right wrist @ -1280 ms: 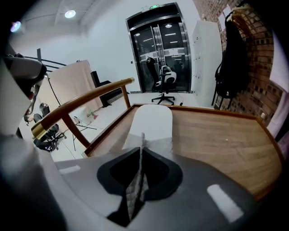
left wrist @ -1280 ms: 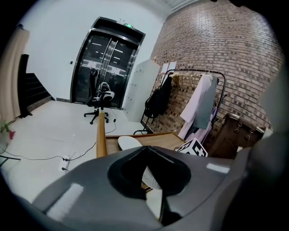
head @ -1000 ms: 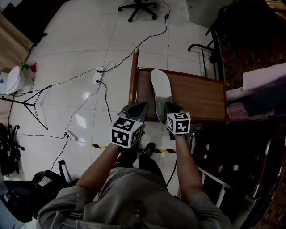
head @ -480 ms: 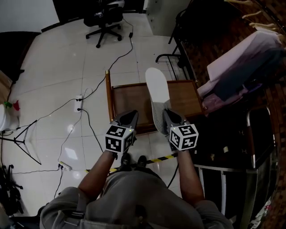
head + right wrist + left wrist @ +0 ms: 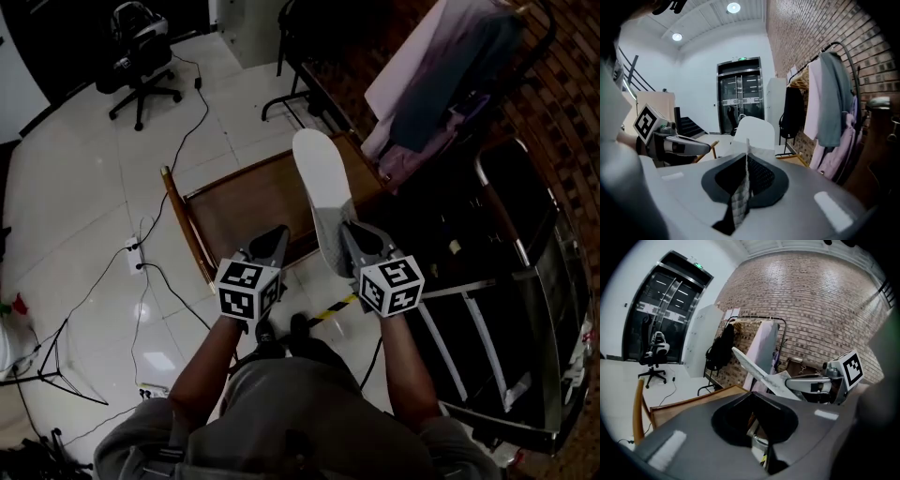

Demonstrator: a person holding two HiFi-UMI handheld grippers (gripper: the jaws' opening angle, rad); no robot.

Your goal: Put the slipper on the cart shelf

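Slipper (image 5: 319,178) clamped in right hand-held gripper (image 5: 344,236), left hand-held gripper (image 5: 276,236) closed, white tiled floor (image 5: 84,187), brick wall (image 5: 811,301)

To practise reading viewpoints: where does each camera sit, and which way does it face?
Head view: on the head, looking steeply down at the wooden shelf; both forearms and grippers show.
Left gripper view: on the left gripper, facing the brick wall.
Right gripper view: on the right gripper, facing glass doors.
All share the slipper.

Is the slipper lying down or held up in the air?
Held up. The right hand-held gripper is shut on the slipper, gripping its fabric edge.
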